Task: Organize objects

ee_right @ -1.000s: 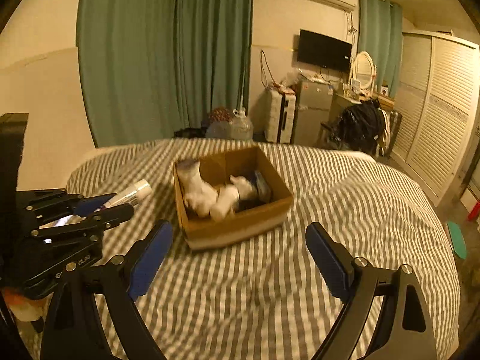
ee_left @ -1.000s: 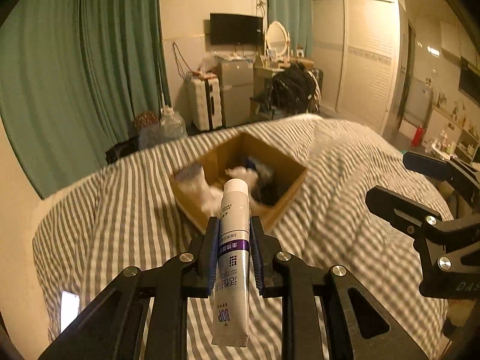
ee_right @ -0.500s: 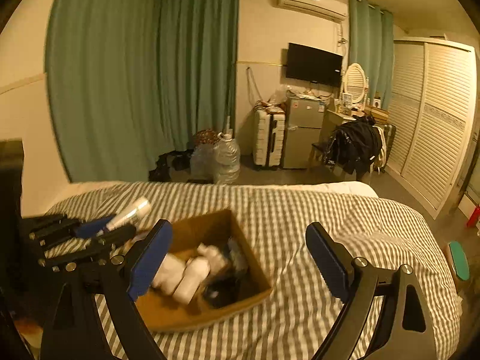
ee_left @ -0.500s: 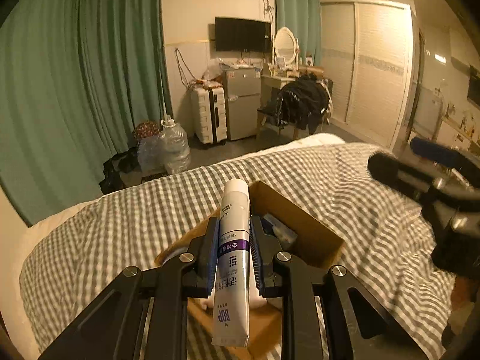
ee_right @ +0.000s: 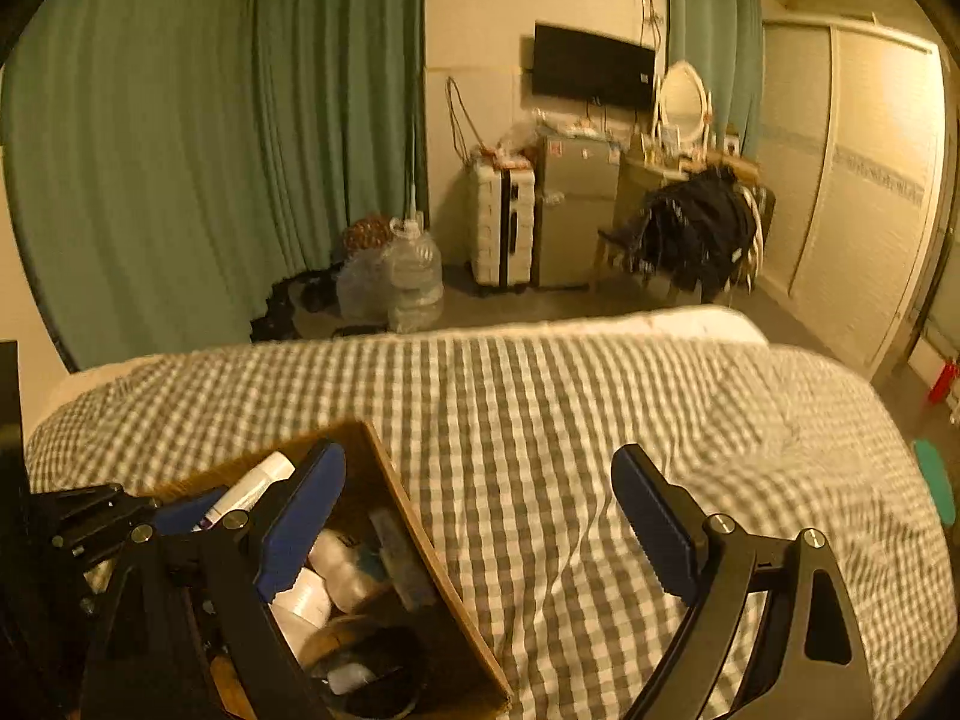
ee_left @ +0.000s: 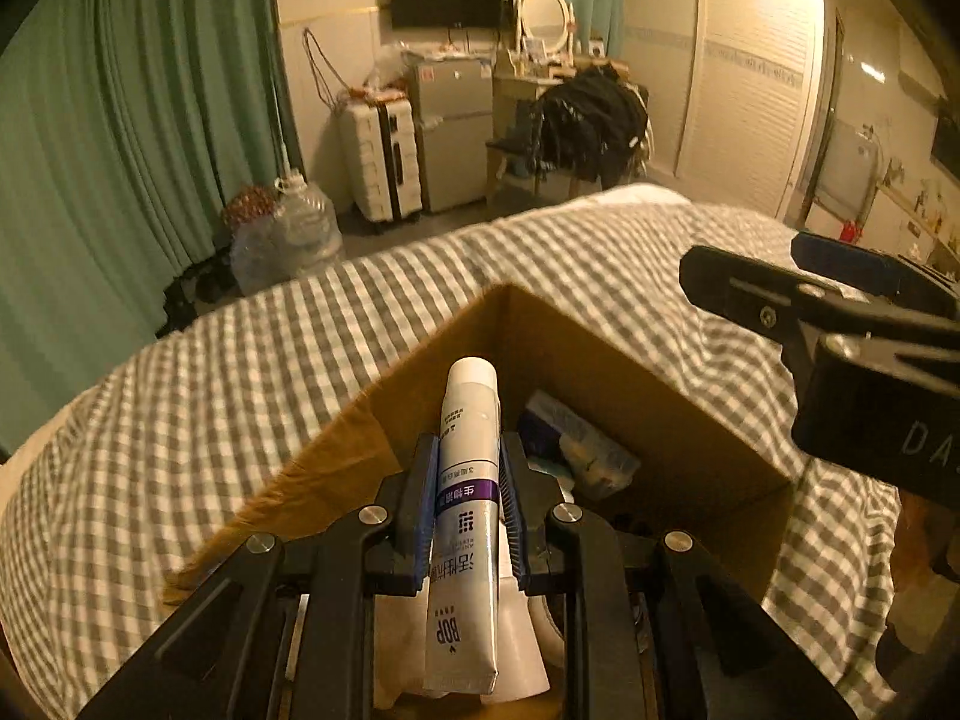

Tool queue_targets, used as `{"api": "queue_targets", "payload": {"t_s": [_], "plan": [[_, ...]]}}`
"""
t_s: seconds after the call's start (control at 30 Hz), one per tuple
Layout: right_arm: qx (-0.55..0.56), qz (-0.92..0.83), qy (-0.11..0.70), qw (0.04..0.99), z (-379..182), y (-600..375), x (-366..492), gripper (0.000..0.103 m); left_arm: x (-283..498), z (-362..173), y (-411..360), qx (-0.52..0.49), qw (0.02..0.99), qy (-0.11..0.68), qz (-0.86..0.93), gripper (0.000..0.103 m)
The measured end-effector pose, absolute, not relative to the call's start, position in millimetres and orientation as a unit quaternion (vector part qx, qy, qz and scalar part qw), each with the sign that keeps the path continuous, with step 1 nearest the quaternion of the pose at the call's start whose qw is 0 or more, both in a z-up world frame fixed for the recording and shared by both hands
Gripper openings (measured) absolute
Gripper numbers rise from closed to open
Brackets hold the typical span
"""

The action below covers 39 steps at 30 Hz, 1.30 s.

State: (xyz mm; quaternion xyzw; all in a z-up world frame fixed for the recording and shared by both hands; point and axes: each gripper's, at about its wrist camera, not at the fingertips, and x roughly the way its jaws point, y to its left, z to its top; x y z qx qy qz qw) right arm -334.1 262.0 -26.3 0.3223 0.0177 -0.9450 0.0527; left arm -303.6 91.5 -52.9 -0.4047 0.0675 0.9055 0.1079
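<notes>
Presently the cardboard box point(ee_left: 648, 396) holds white bottles point(ee_right: 336, 564); left gripper point(ee_left: 468, 498), clenched on the tube point(ee_left: 465, 480), now hangs over it, nearer than before; right gripper point(ee_right: 480, 522) stands released.

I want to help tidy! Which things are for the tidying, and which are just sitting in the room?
For the job: tube in the left gripper; box; right gripper, open.

Just there: bed, suitcase, jug, TV, mirror.
</notes>
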Motion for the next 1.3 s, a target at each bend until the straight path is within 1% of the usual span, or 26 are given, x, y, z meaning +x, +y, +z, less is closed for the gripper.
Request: {"api": "queue_targets", "payload": {"t_s": [0.13, 0.23, 0.33, 0.37, 0.4, 0.43, 0.47, 0.5, 0.53, 0.57, 0.63, 0.77, 0.9, 0.97, 1.13, 1.2, 1.23, 1.3], "plan": [[0.345, -0.937, 0.02, 0.044, -47.4, 267.5, -336.6, 0.09, -306.3, -69.5, 96.5, -0.429, 0.114, 0.066, 0.893, 0.02], [0.353, -0.934, 0.018, 0.042, -53.3, 271.8, -337.0, 0.09, -308.7, -74.0, 99.8, -0.437, 0.115, 0.066, 0.89, 0.02], [0.351, -0.935, 0.021, 0.04, -54.7, 273.9, -332.7, 0.09, -312.2, -76.3, 102.2, -0.444, 0.112, 0.069, 0.886, 0.023], [0.35, -0.936, 0.02, 0.038, -53.7, 275.6, -332.1, 0.09, -314.3, -76.1, 103.0, -0.446, 0.109, 0.07, 0.886, 0.025], [0.349, -0.936, 0.019, 0.037, -52.0, 277.2, -331.6, 0.09, -316.2, -75.3, 103.4, -0.447, 0.107, 0.071, 0.885, 0.029], [0.347, -0.937, 0.017, 0.036, -49.9, 278.7, -329.7, 0.09, -316.6, -74.0, 103.9, -0.447, 0.105, 0.071, 0.885, 0.04], [0.345, -0.938, 0.014, 0.034, -47.3, 279.7, -327.8, 0.09, -315.8, -71.9, 103.8, -0.446, 0.101, 0.071, 0.887, 0.058], [0.343, -0.939, 0.01, 0.032, -45.3, 282.1, -326.2, 0.09, -313.0, -68.6, 103.2, -0.442, 0.097, 0.07, 0.889, 0.064], [0.343, -0.939, 0.006, 0.03, -42.9, 284.4, -325.1, 0.09, -309.1, -63.4, 102.5, -0.435, 0.094, 0.069, 0.893, 0.068], [0.344, -0.938, 0.003, 0.029, -39.9, 286.9, -324.2, 0.09, -306.0, -57.9, 101.4, -0.43, 0.093, 0.069, 0.895, 0.068], [0.338, -0.941, -0.001, 0.028, -30.2, 289.8, -319.0, 0.09, -294.0, -43.0, 100.2, -0.419, 0.092, 0.071, 0.9, 0.068], [0.324, -0.946, -0.007, 0.026, -6.4, 291.3, -297.1, 0.09, -271.1, -6.4, 92.4, -0.388, 0.086, 0.081, 0.914, 0.072], [0.297, -0.954, -0.006, 0.025, 36.2, 289.0, -268.4, 0.09, -238.0, 42.1, 79.4, -0.353, 0.082, 0.079, 0.929, 0.073], [0.276, -0.961, -0.004, 0.026, 62.5, 288.5, -250.4, 0.09, -223.0, 64.3, 70.1, -0.334, 0.077, 0.074, 0.936, 0.081], [0.219, -0.975, 0.004, 0.027, 126.3, 278.3, -197.9, 0.091, -185.1, 125.0, 51.4, -0.282, 0.063, 0.065, 0.955, 0.084], [0.199, -0.98, 0.015, 0.027, 148.1, 272.8, -177.2, 0.094, -167.2, 143.9, 44.5, -0.259, 0.052, 0.066, 0.962, 0.09], [0.186, -0.982, 0.019, 0.024, 159.2, 271.2, -165.4, 0.095, -156.2, 153.5, 40.2, -0.246, 0.047, 0.065, 0.966, 0.096], [0.163, -0.986, 0.019, 0.023, 176.0, 266.3, -143.5, 0.1, -134.5, 170.1, 31.7, -0.221, 0.042, 0.061, 0.972, 0.098]]}}
